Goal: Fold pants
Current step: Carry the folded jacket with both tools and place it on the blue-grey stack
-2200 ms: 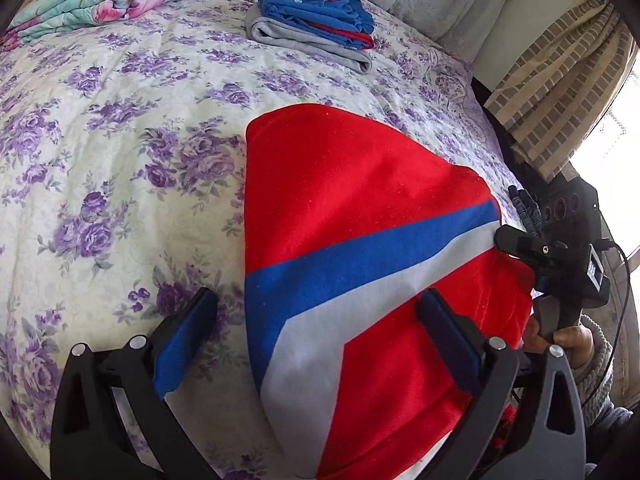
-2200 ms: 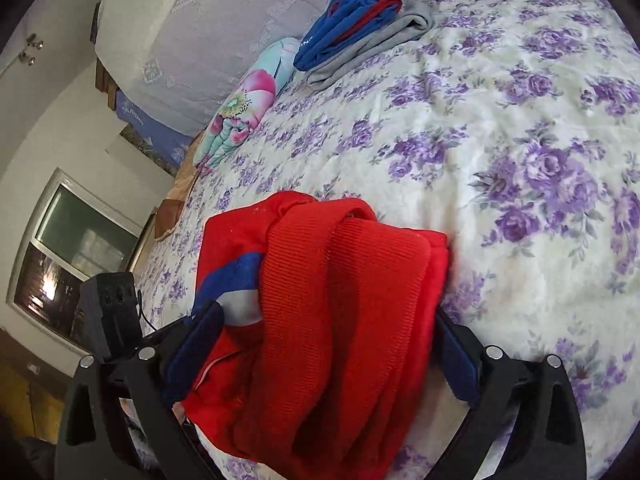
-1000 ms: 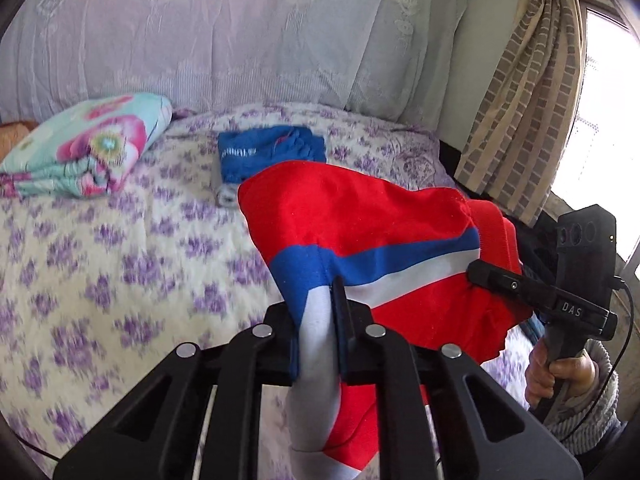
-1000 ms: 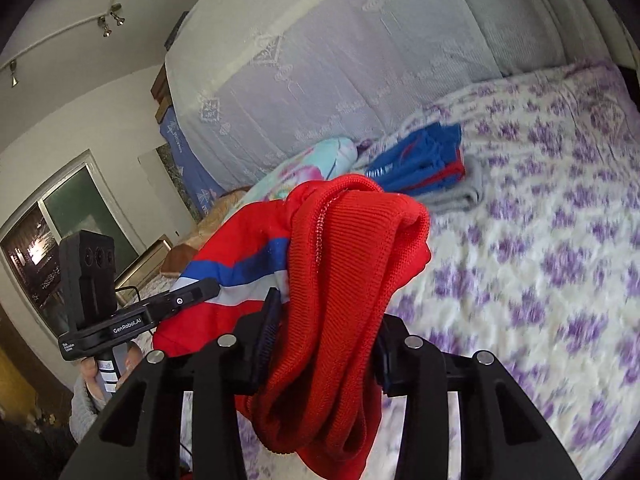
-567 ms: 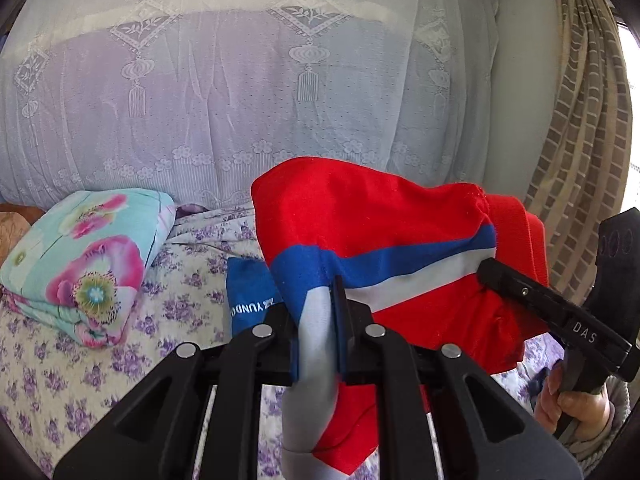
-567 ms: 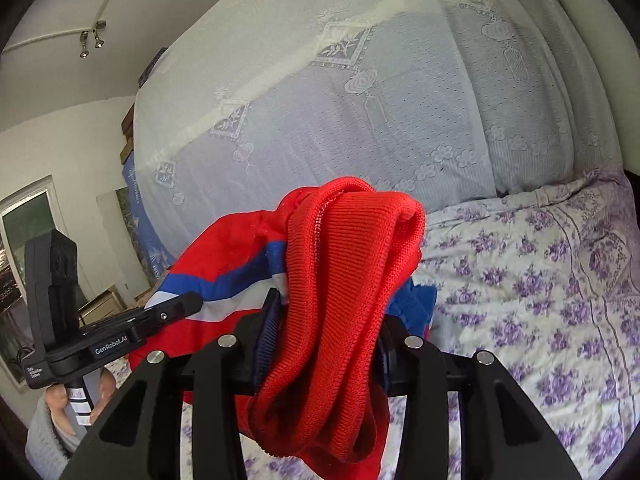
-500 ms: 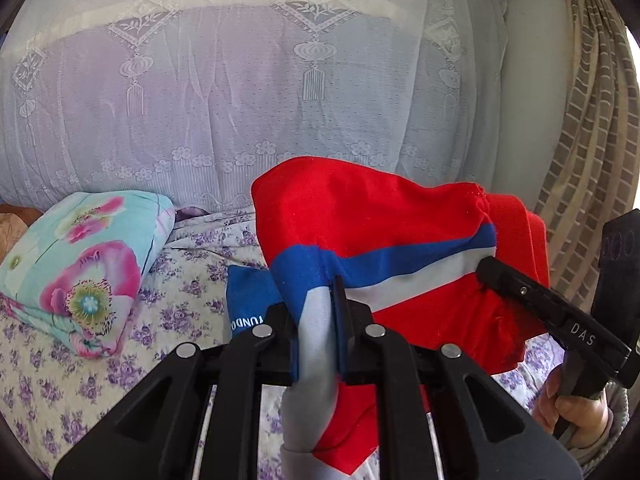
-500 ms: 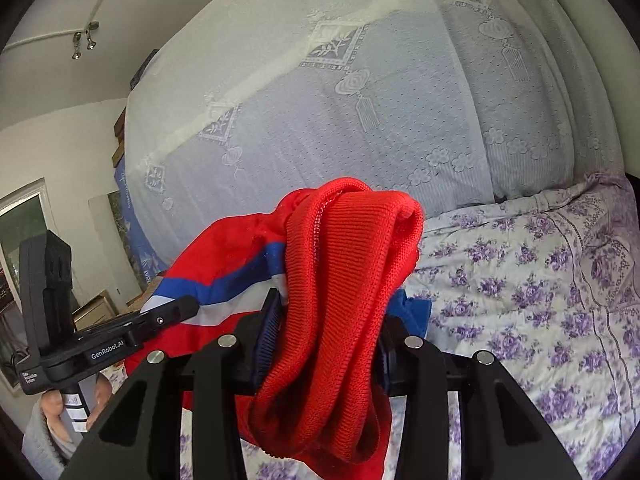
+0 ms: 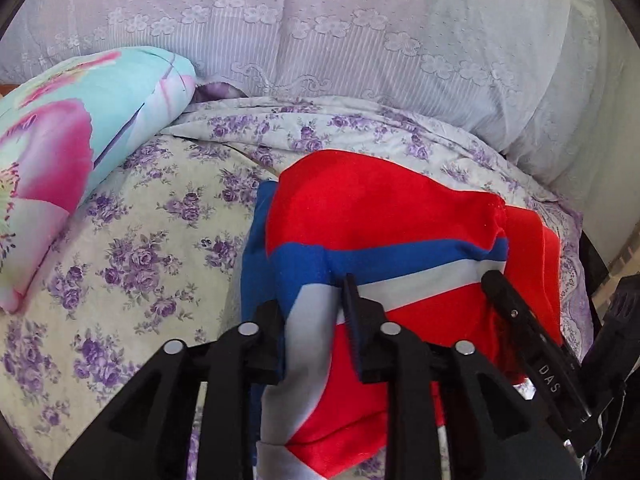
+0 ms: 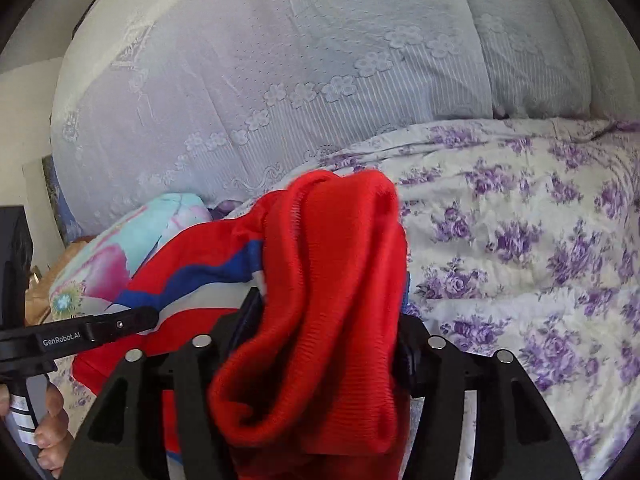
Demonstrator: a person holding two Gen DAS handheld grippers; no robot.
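The folded red pants [image 9: 384, 208] with a blue and white stripe hang between my two grippers, low over a blue folded garment [image 9: 252, 268] on the bed. My left gripper [image 9: 316, 312] is shut on the striped edge of the pants. My right gripper [image 10: 324, 320] is shut on the red ribbed waistband [image 10: 320, 304], which bunches over its jaws. The right gripper [image 9: 516, 320] also shows at the right of the left wrist view, and the left gripper [image 10: 120, 326] at the left of the right wrist view.
The bed has a purple-flowered cover [image 9: 152, 240]. A turquoise and pink flowered pillow [image 9: 72, 136] lies at the left. A lilac lace-covered headboard [image 9: 320, 28] rises behind. The bed's right edge [image 9: 576, 240] is close to the pants.
Both grippers have carried the pants forward and down toward the head of the bed. The pants now hang just over the blue folded garment. Both stay shut.
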